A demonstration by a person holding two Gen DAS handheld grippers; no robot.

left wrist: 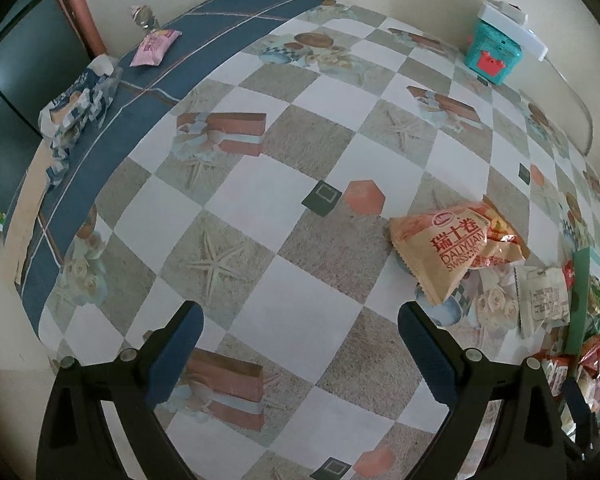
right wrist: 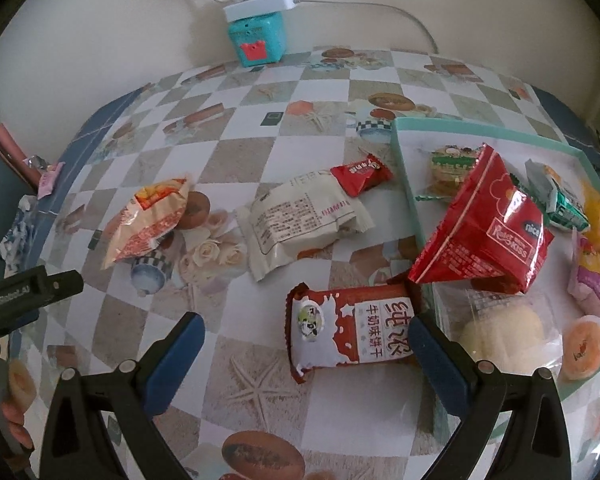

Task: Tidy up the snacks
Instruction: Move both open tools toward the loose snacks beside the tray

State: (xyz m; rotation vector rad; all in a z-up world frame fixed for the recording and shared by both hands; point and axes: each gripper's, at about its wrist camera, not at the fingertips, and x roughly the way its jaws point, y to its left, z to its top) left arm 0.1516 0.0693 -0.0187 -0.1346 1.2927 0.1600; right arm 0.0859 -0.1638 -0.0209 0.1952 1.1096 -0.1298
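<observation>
Left gripper (left wrist: 300, 320) hovered over bare tabletop (left wrist: 260, 184), fingers (left wrist: 180, 344) spread wide, nothing between them. Right gripper (right wrist: 304, 340) also had its fingers (right wrist: 436, 356) spread; a milk biscuit pack (right wrist: 348, 330) lay between them, close to the right finger, whether touching I could not tell.

The biscuit pack was brown-red and white, cow logo at its left end, crimped ends, lying flat on the tabletop with its right end against the tray (right wrist: 404, 168) edge.

Loose snacks on the tabletop, left of the tray: an orange Swiss roll bag (right wrist: 148, 220), puffed and crinkled, far left; a cream packet (right wrist: 300, 220), printed back side up, in the middle; a small red packet (right wrist: 360, 174) just beyond it, overlapping its far corner.

The pale green tray sat at right. In it: a large red bag (right wrist: 488, 232) tilted over the near-left rim, a green-striped cookie pack (right wrist: 452, 168) beyond it, a clear-wrapped pale bun (right wrist: 500, 332) nearest, and further wrapped pieces to the right.

A teal box (right wrist: 258, 42) stood at the far edge against the wall.
</observation>
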